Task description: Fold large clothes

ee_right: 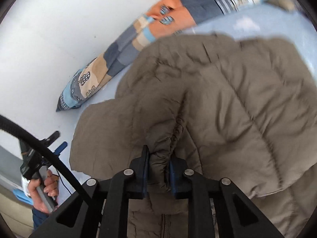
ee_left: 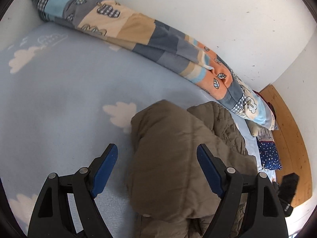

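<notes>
A: Left hand-held gripper?
B: Jaws wide apart, nothing pinched. The jacket lies under and between the blue pads, which stand clear of it. No earlier picture to compare.

A: Right hand-held gripper?
B: Clamped on a bunched fold of the jacket; fabric is squeezed between both pads at 6 o'clock in the right wrist view.

A: Where is the jacket?
B: On the bed, over the blue sheet with white clouds. In the left view it fills 5 to 6 o'clock. A patchwork blanket runs along the wall, 11 to 3 o'clock, apart from the jacket.

A: Anything else?
B: Right view, 8 o'clock: a hand grips the other gripper's handle; a black cable arcs past. Picture is motion-blurred.
</notes>
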`<state>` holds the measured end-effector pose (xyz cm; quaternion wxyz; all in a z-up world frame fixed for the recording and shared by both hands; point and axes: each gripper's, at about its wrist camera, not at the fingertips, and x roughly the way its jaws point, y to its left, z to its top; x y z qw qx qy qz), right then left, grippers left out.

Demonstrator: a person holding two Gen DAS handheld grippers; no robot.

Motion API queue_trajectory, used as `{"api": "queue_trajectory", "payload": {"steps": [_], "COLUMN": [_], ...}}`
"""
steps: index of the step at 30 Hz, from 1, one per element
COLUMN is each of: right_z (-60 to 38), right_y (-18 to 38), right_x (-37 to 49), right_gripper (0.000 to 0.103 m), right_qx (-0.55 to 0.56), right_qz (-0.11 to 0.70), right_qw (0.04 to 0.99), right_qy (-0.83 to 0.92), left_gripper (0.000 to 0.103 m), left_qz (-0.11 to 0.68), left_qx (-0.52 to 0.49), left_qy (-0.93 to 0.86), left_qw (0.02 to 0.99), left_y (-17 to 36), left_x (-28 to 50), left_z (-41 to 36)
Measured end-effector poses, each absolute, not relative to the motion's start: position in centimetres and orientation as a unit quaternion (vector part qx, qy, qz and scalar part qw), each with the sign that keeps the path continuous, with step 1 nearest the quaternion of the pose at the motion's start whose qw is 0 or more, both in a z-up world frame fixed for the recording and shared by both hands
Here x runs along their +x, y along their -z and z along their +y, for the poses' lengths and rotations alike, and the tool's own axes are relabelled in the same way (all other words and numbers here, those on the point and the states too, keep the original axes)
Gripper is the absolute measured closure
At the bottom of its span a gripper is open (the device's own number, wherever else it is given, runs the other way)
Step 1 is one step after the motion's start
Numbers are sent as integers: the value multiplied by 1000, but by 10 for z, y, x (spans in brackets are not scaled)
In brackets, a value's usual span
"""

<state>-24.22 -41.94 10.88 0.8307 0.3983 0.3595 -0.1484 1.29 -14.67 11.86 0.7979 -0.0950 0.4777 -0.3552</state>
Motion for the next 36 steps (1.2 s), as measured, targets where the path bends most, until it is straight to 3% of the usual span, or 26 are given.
{"api": "queue_trajectory", "payload": {"steps": [6,12,20,23,32,36], "right_z": [-432,-452,-457,-456,-459,-463], "right_y": [-146,-116,-115,-102,-117,-116], "right_x": [-267,-279,-280,-276,-288,-288], "right_gripper": [86,86,86,86,86,86], "right_qx": [298,344,324,319,309,309], "right_qz": [367,389,403,423,407,407], "right_qw": [846,823,819,809,815,815], "right_qy": [246,231,248,256,272,272], "left_gripper": [22,22,21,21,22,22], "left_qz": [481,467,449,449,421,424], "left_qx": [-57,12,194,189,70,108], "left_qy": [345,328,276,276,276,283], "left_qw": [804,821,827,828,861,854], "left_y": [-110,-105,-52,-48,-119,-102], "left_x": [1,-11,-42,-43,-1,-5], "left_z": [-166,-198,-235,-234,-192,-222]}}
